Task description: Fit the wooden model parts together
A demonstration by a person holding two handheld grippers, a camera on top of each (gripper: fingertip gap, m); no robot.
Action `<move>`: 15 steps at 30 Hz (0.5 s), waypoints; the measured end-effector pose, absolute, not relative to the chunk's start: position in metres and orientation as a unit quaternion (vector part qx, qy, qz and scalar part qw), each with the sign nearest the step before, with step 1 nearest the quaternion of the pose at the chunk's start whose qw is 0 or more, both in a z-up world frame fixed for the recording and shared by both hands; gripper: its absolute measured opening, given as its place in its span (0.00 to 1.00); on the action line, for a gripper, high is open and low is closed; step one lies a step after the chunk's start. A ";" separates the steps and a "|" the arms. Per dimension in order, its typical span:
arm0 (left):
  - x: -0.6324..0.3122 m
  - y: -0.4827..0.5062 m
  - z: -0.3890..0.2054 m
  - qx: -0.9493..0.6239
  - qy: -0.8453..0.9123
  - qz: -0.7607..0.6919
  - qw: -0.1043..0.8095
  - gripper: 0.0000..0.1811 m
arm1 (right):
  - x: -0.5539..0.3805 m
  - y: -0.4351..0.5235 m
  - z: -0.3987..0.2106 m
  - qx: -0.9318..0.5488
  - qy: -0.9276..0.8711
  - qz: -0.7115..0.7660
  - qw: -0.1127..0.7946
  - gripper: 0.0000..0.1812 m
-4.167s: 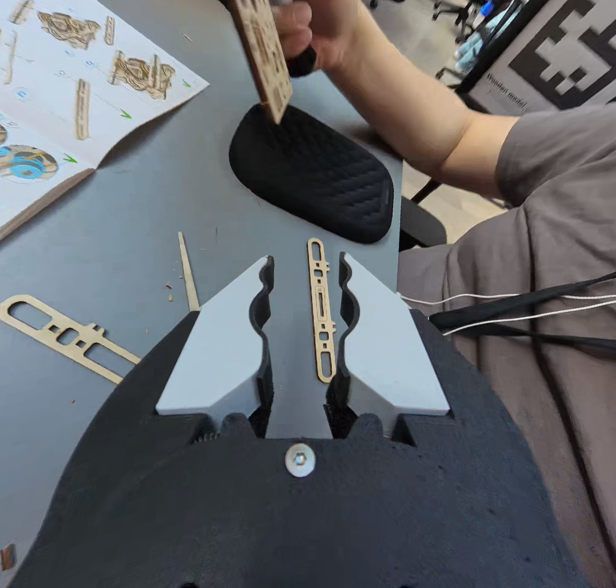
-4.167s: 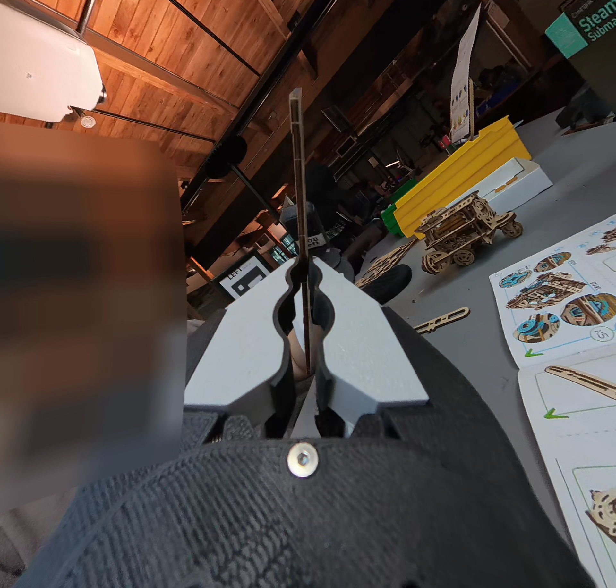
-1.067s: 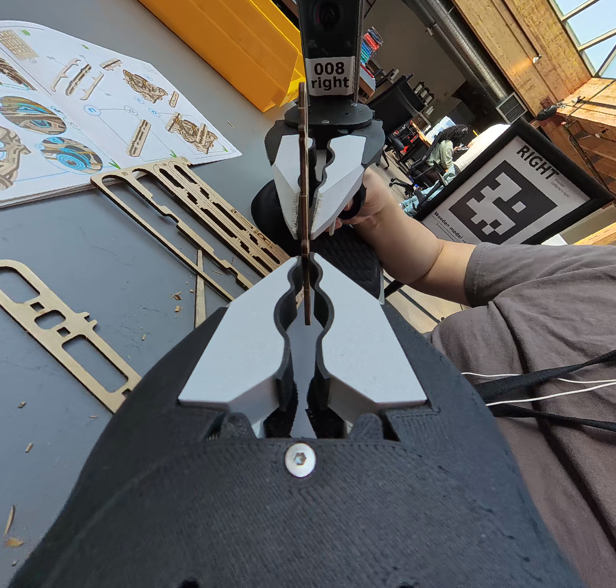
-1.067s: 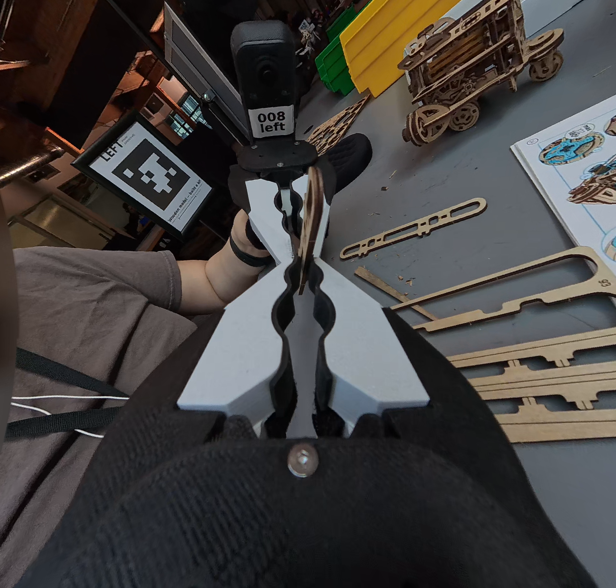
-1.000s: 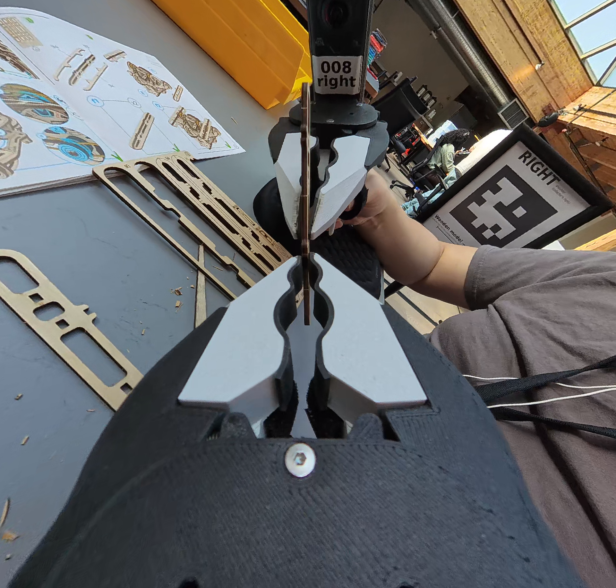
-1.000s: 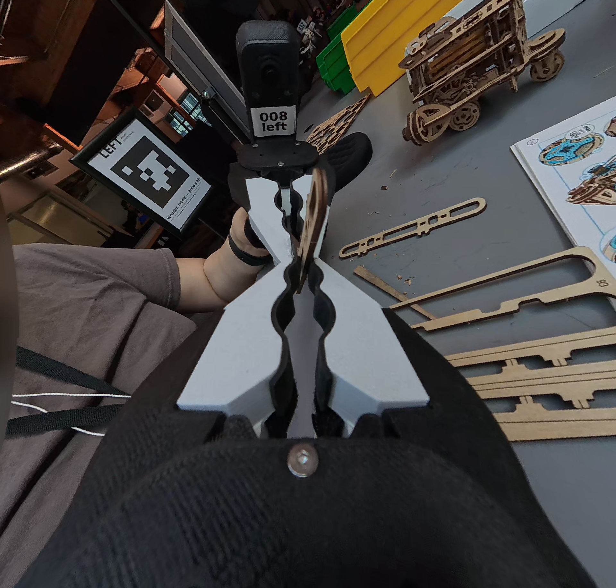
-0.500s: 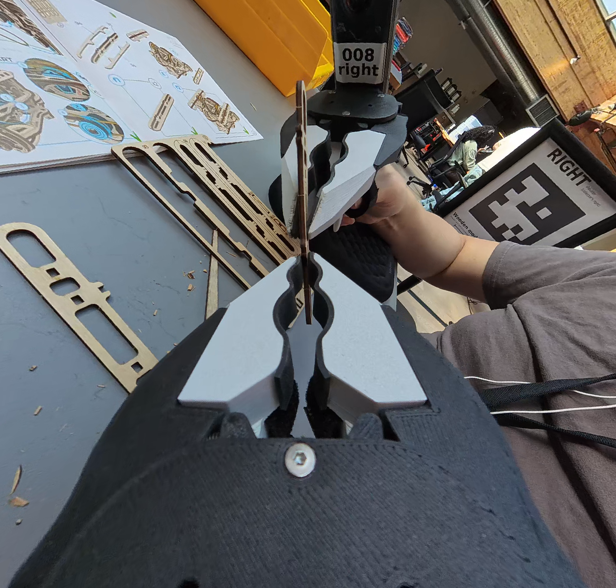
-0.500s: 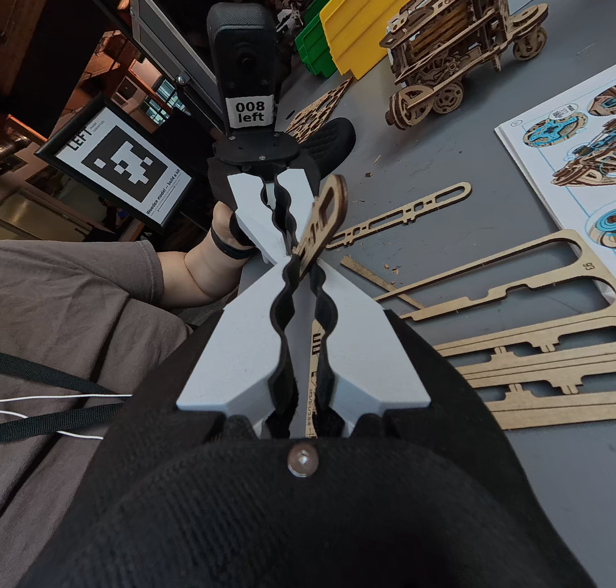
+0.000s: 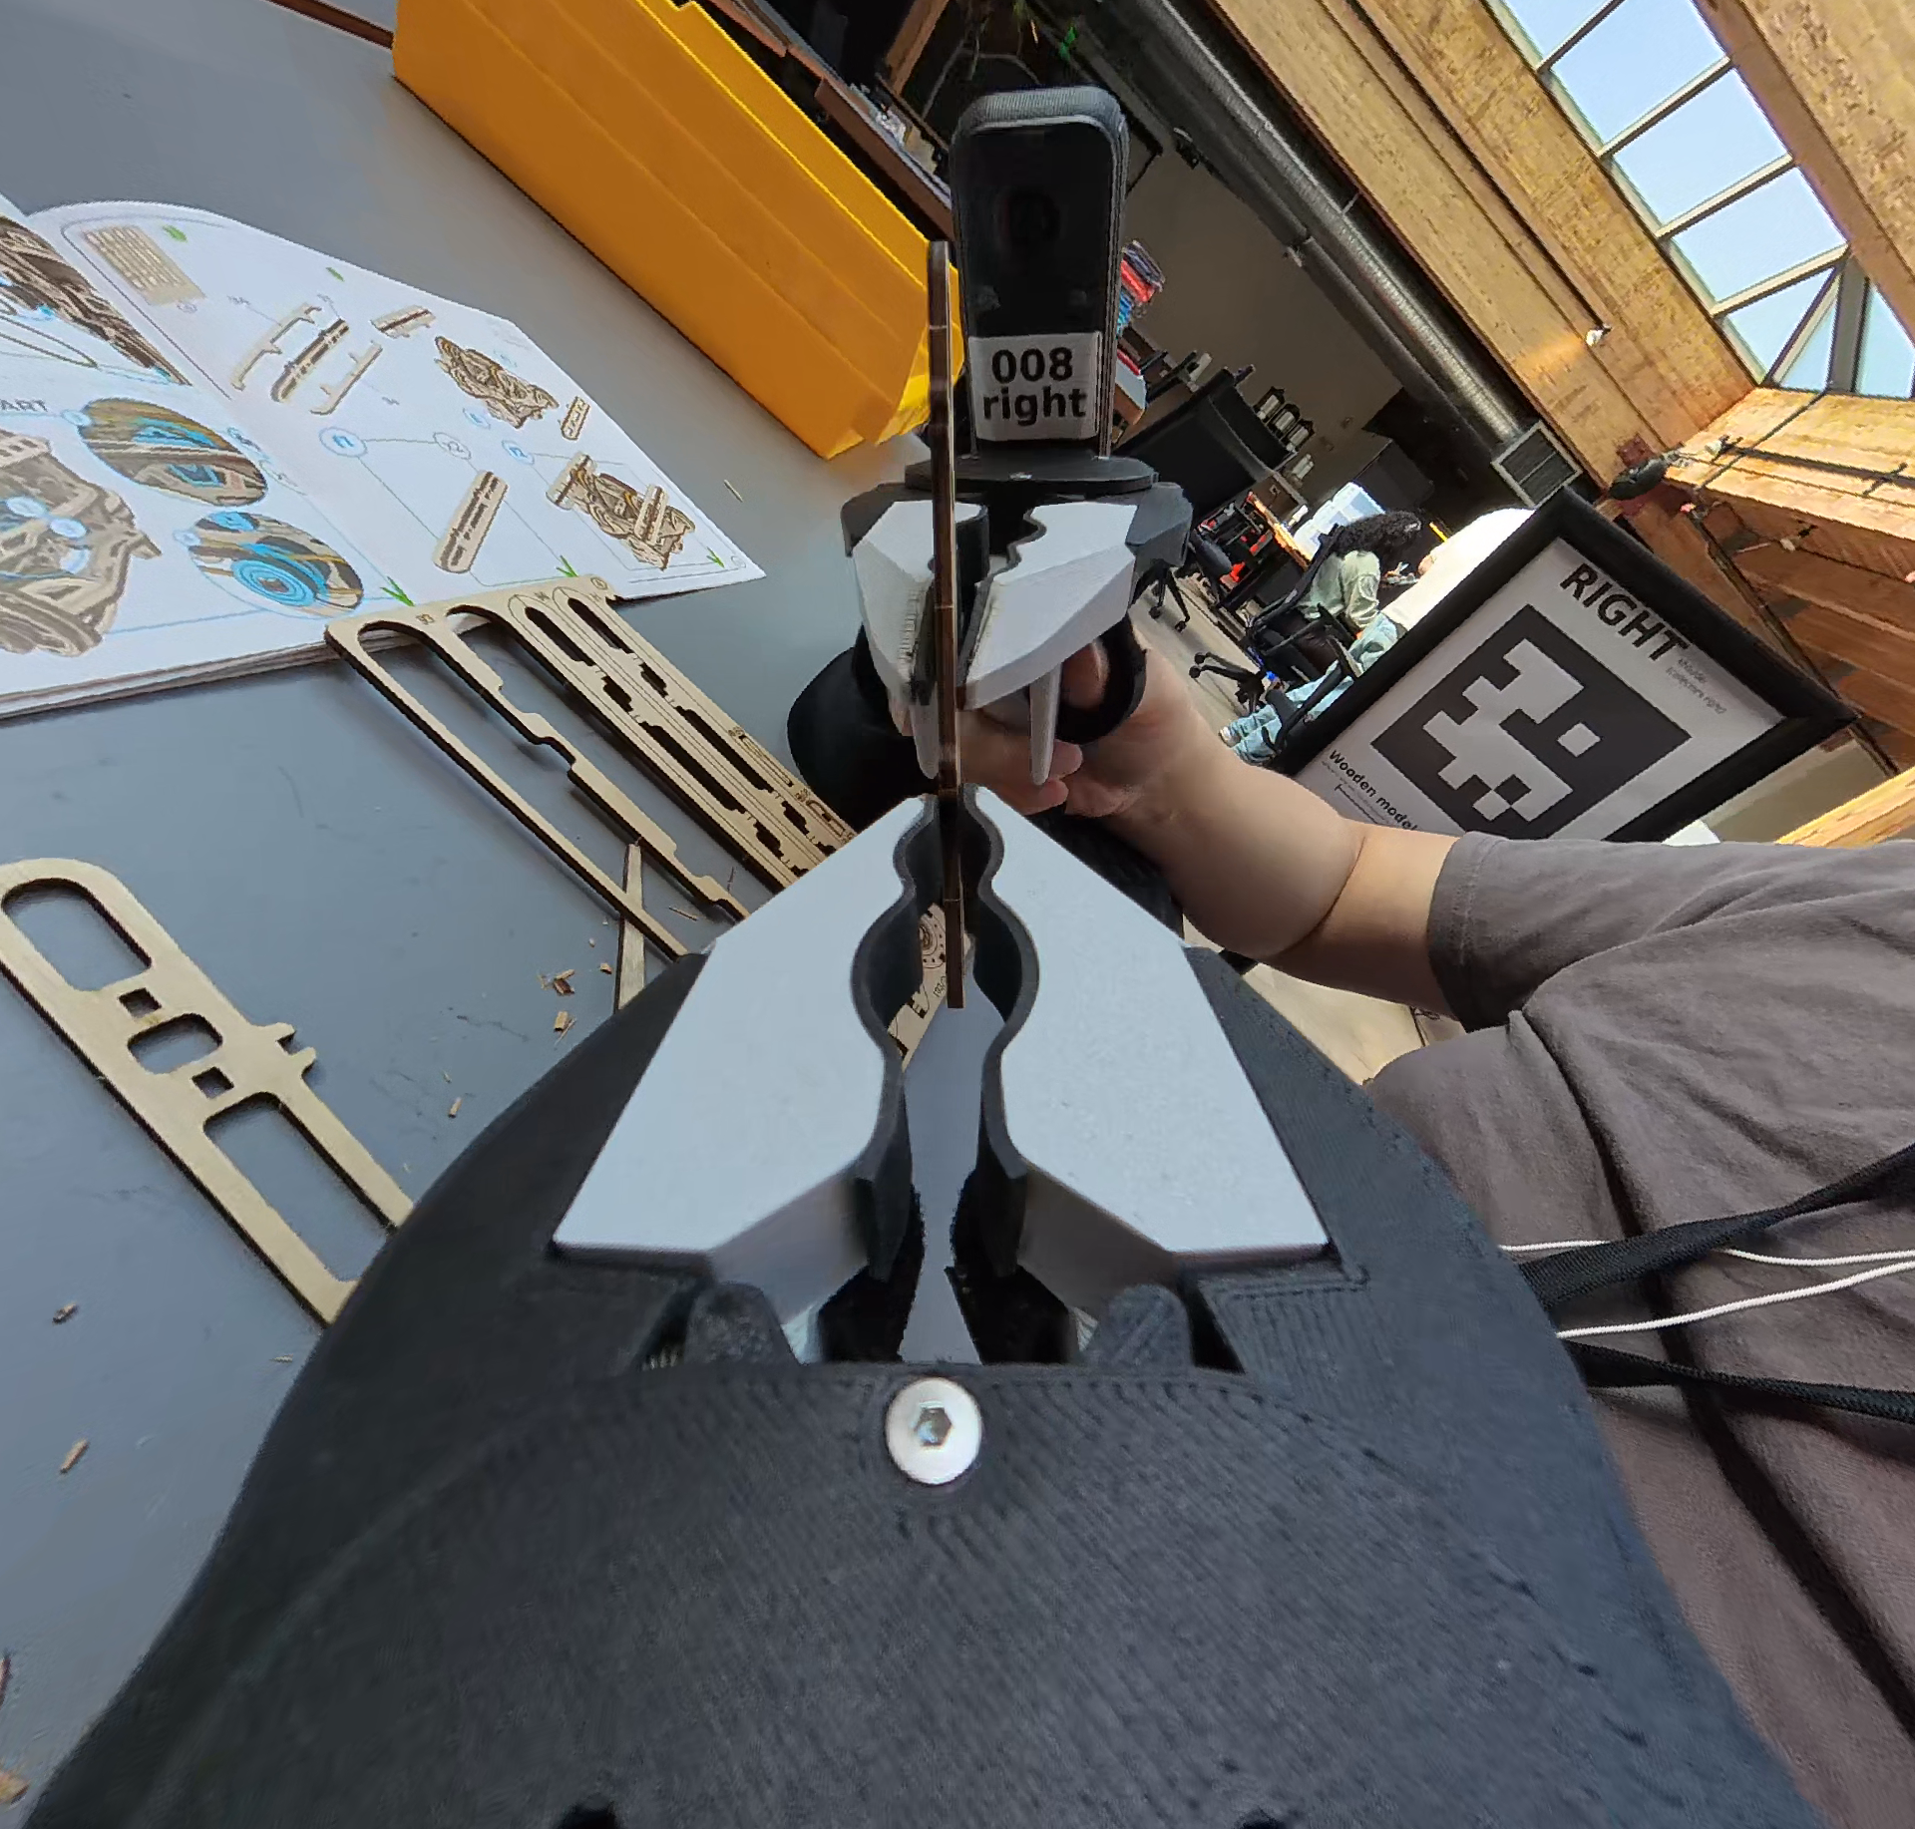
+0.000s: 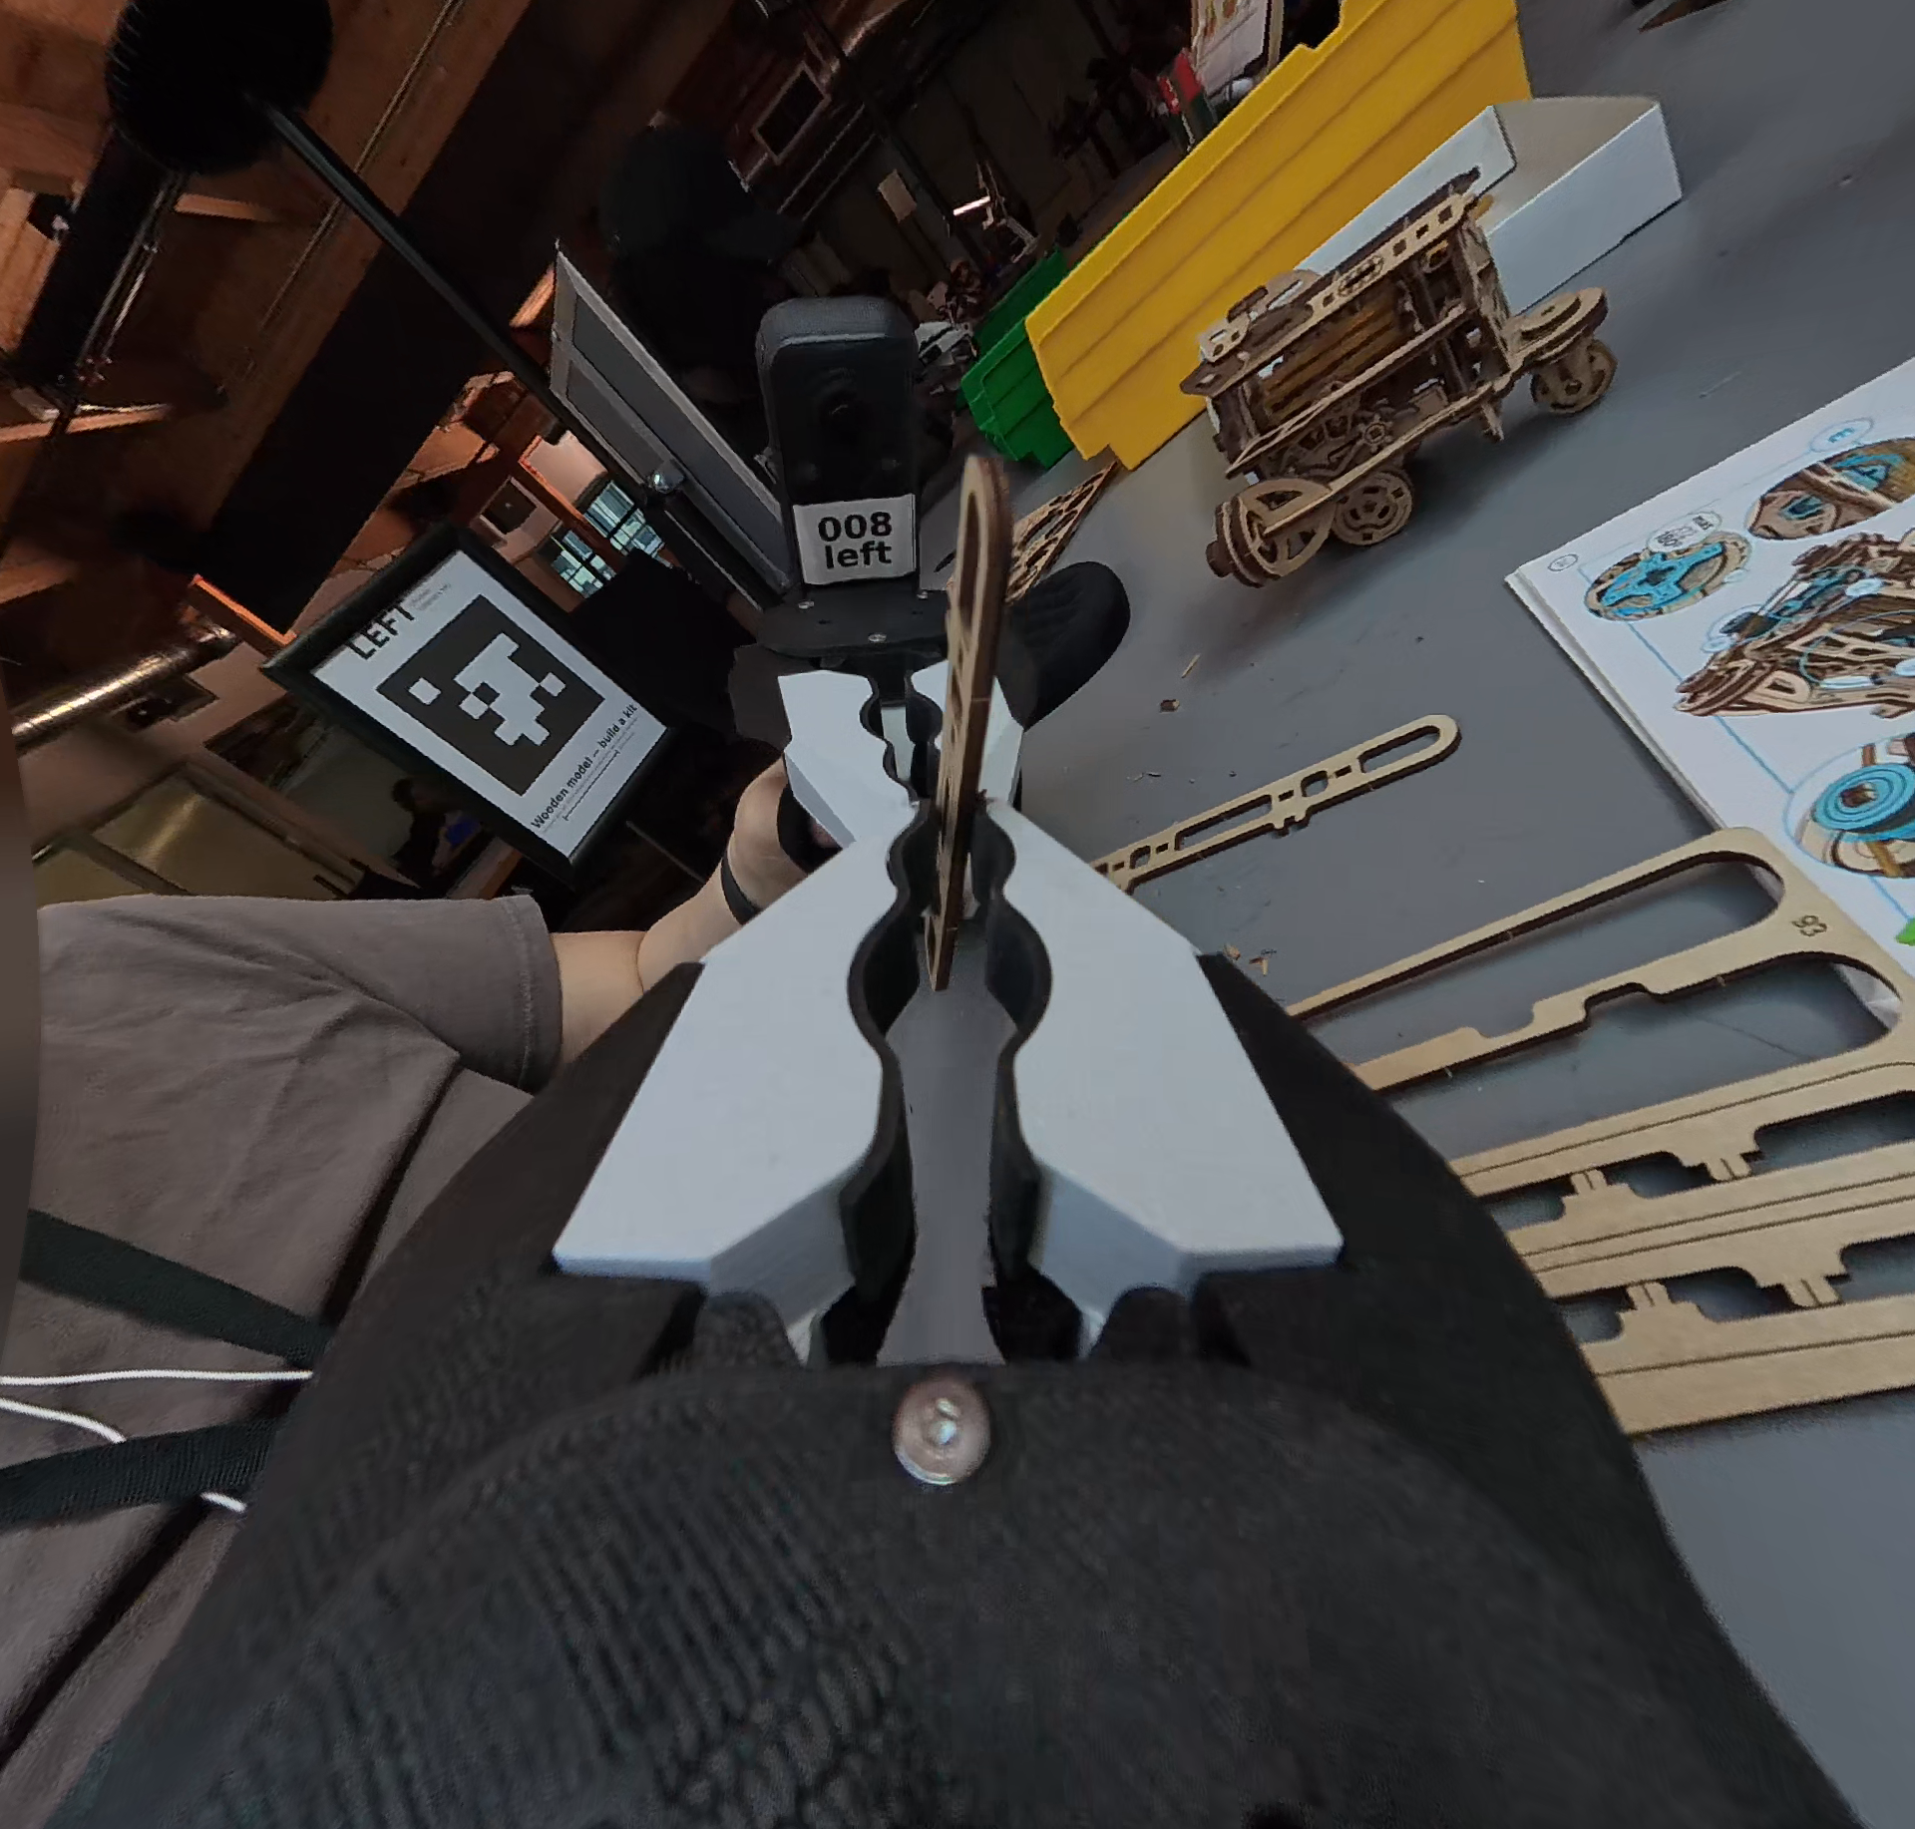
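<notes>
While both grippers meet tip to tip above the table [image 9: 311, 847], the fitting looks barely begun: no joined pair of loose parts shows, and most pieces lie flat and untouched. A finished-looking wooden cart model [image 10: 1389, 432] stands well beyond the right fingers, an emptied part sheet [image 10: 1658, 1158] lies to their right, and a loose slotted strip [image 10: 1285, 795] rests just past it. Beside the left fingers lie another slotted piece [image 9: 187, 1064] and the instruction booklet [image 9: 311, 453].

A thin wooden strip [image 9: 943, 536] stands on edge, running from between the left gripper [image 9: 950, 826] fingers up past the right gripper [image 9: 969, 702]. Left fingers are nearly closed and pinch its lower end. In the right wrist view the right gripper [image 10: 948, 826] likewise clamps the strip [image 10: 969, 660] near its tips, fingers almost together, with the strip's slotted end rising beyond them toward the left gripper [image 10: 912, 733].

My reading: this is a handover or regrip, so mating this strip to another part remains ahead.
</notes>
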State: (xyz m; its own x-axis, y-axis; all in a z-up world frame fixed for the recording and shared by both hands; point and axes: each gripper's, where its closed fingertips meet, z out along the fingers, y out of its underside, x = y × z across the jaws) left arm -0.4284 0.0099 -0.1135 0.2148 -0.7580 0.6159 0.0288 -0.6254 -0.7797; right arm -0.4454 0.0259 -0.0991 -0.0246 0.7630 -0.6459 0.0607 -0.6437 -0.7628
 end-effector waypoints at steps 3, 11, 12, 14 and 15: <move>-0.429 0.011 -0.109 -0.691 0.252 -0.573 0.361 0.00 | -0.447 0.030 -0.089 -0.633 -0.294 0.650 0.301 0.01; -0.428 0.012 -0.106 -0.685 0.241 -0.581 0.367 0.00 | -0.441 0.034 -0.085 -0.625 -0.286 0.658 0.306 0.01; -0.428 0.013 -0.106 -0.685 0.241 -0.580 0.368 0.00 | -0.441 0.034 -0.085 -0.625 -0.286 0.658 0.308 0.01; -0.428 0.012 -0.105 -0.684 0.241 -0.582 0.369 0.00 | -0.441 0.033 -0.085 -0.623 -0.285 0.662 0.304 0.01; -0.428 0.012 -0.105 -0.682 0.240 -0.584 0.369 0.00 | -0.441 0.033 -0.084 -0.621 -0.283 0.667 0.300 0.01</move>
State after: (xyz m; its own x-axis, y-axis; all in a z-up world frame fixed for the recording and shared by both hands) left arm -0.4280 0.0122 -0.1048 0.2036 -0.7580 0.6196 0.1033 -0.6127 -0.7835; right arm -0.4410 0.0330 -0.0841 -0.0491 0.7517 -0.6576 -0.0490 -0.6595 -0.7502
